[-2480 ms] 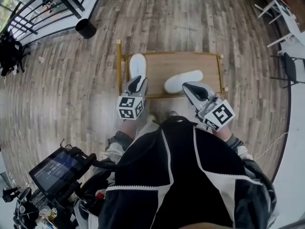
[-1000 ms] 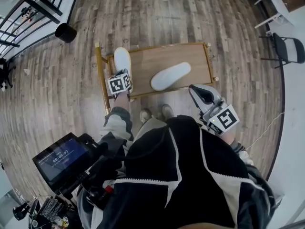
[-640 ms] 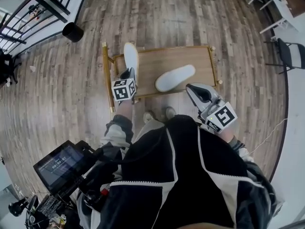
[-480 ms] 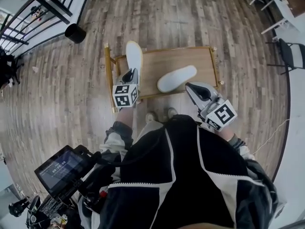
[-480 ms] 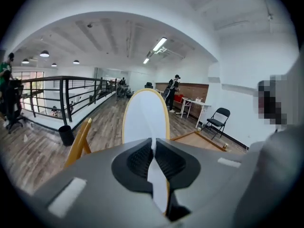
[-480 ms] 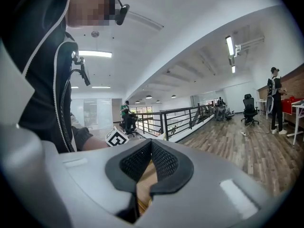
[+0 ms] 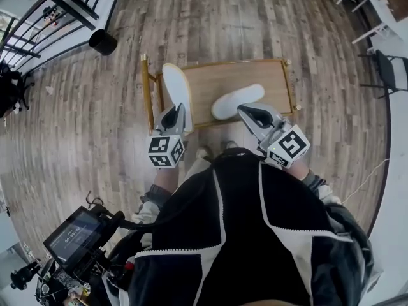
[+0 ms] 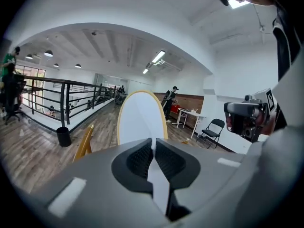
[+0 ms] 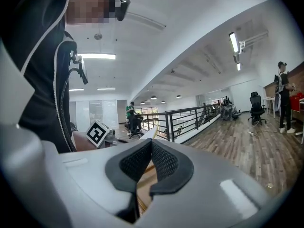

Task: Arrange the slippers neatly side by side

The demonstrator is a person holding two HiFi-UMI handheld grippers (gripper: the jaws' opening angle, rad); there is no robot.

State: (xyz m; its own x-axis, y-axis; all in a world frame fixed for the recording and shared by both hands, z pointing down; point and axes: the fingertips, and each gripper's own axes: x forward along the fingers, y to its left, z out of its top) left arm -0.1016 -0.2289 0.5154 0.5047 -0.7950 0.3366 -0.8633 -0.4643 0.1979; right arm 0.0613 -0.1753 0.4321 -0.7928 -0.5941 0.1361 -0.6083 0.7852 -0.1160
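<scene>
Slippers here are two flat white ones. One slipper is in the left gripper over the 9 o'clock end of the low wooden tabletop, and seems clear of it. The gripper's fingers are clamped almost together on the thin heel edge, and the sole fans out ahead toward 12 o'clock. The other slipper lies near the tabletop's 6 o'clock edge, its toe slanting toward 2 o'clock. The right gripper hangs just beside its heel with its fingers pressed together on nothing.

Both slippers look light, thin and floppy, probably cloth over a soft sole. A pinch at the heel lets the toe droop and swing. The rim is likely the best hold, taken firmly, since the smooth fabric could slide out.
</scene>
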